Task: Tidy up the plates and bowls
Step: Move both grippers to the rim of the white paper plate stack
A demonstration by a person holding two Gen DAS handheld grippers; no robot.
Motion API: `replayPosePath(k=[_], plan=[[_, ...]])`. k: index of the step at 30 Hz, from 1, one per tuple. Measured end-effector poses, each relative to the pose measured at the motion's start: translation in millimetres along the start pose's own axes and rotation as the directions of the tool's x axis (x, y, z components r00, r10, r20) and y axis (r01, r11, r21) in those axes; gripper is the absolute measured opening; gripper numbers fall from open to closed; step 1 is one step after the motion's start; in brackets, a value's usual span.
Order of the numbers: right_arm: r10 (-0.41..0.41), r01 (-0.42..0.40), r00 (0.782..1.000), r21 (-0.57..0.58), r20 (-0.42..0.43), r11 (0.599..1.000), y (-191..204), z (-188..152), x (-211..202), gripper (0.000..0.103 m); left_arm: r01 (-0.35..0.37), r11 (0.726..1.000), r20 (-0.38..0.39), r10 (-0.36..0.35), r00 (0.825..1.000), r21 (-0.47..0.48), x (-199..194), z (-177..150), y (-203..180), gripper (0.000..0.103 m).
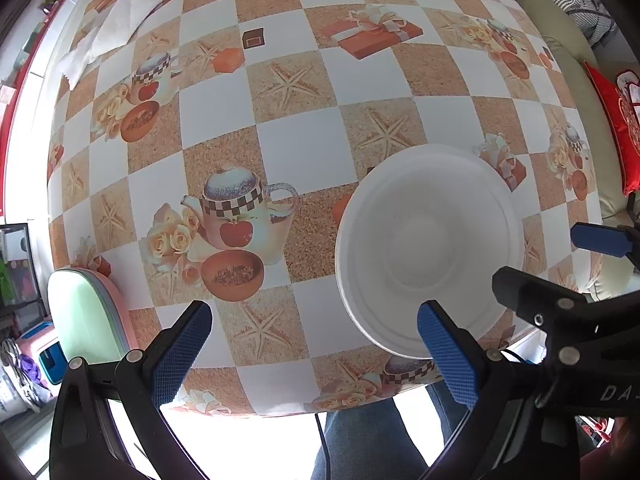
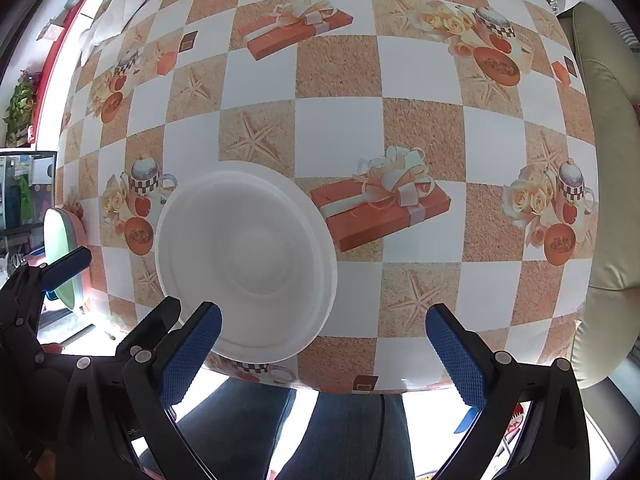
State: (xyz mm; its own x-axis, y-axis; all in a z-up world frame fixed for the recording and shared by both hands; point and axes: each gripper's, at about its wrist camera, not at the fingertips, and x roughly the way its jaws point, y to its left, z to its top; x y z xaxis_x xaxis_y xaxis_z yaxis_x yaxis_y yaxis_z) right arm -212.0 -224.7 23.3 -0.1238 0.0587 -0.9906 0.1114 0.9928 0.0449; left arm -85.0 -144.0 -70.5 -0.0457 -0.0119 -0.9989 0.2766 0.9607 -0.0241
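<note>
While both sets of tongs hang over the worktop pointing straight down, neither one's got anything in it. Left tongs are spread as wide as they go, blue pads well apart, nothing between them. Same deal with the right tongs: wide open and empty. A white bowl sits nested on a white plate near the worktop's front edge, roughly between the two tongs. Checkered cloth with teapots and starfish underneath. A person's jeans-clad legs show below the edge, and a green chair seat is off to the left.
</note>
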Motion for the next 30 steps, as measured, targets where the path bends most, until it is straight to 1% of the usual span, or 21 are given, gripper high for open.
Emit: replayPosePath(k=[11, 30], plan=[[-0.001, 0.001, 1.000, 0.003, -0.014, 1.000, 2.1, -0.6, 5.0, 0.103, -0.004, 1.000, -0.021, 0.003, 1.000, -0.016, 10.0, -3.5, 7.0, 0.103], [-0.004, 0.007, 0.999, 0.055, -0.050, 0.998, -13.1, 3.5, 16.0, 0.103, -0.003, 0.999, -0.060, 0.001, 0.998, -0.040, 31.5, -2.7, 13.5, 0.103]])
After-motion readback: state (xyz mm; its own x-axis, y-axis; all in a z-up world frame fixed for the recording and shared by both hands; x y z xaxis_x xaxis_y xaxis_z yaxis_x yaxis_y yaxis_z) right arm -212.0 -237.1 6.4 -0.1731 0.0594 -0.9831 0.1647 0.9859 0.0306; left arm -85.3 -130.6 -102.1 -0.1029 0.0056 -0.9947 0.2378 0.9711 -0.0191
